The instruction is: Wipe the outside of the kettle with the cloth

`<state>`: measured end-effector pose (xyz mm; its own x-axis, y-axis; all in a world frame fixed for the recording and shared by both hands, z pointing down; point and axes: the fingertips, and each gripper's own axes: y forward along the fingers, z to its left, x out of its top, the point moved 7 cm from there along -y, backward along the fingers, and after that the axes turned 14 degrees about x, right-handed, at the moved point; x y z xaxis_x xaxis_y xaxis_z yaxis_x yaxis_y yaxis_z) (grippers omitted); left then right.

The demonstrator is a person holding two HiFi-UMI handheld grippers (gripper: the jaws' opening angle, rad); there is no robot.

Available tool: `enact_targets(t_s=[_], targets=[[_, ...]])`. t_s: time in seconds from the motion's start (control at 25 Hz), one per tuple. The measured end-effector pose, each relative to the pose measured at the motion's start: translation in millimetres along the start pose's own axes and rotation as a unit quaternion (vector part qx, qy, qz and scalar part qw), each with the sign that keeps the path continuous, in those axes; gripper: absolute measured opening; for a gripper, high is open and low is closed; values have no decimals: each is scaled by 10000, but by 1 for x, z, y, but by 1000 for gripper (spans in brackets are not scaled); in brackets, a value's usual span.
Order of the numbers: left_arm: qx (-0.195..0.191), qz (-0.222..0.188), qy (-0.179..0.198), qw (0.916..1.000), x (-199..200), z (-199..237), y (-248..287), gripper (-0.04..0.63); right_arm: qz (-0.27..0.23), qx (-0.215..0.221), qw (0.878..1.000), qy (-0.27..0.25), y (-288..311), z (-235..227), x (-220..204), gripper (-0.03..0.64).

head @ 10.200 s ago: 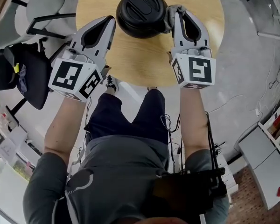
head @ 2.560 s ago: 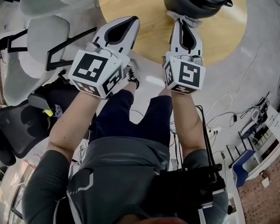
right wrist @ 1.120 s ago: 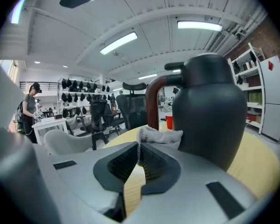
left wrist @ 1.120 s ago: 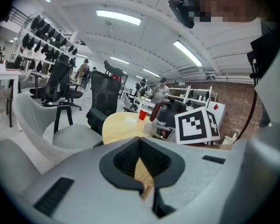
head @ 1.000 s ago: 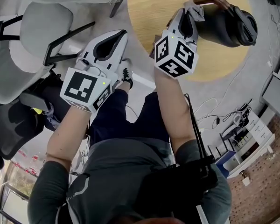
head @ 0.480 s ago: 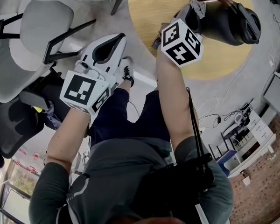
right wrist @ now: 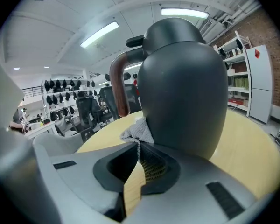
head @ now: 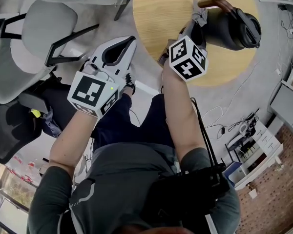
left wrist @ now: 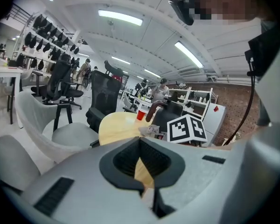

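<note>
The black kettle with a brown handle stands on the round wooden table. My right gripper is shut on the grey cloth, which it presses against the kettle's side just below the handle. In the right gripper view the kettle fills the frame, and the cloth bunches at the tips of that gripper. My left gripper hovers off the table's near left edge, shut and empty. The left gripper view shows its closed jaws and the kettle beyond.
A grey chair and a black office chair stand to the left of the table. Cables and shelving lie on the floor to the right. A red cup sits on the far side of the table.
My right gripper has slid the cloth along the kettle's side near the handle and now sits slightly lower. The left gripper has barely moved.
</note>
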<state>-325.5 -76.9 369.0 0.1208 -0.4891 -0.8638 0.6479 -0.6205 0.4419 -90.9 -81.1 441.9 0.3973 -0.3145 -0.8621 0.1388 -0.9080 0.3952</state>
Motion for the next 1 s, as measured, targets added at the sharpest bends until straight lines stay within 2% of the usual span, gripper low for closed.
enact_targets(t_s=[0.64,1.0], targets=[[95,-15,6,10000,-2,-62,29,8,0,568,9964,625,-42,-33,-6,35],[72,49,122,9999,-6,-93,39,8,38,484,9948,890,-70,-68,-10,35]])
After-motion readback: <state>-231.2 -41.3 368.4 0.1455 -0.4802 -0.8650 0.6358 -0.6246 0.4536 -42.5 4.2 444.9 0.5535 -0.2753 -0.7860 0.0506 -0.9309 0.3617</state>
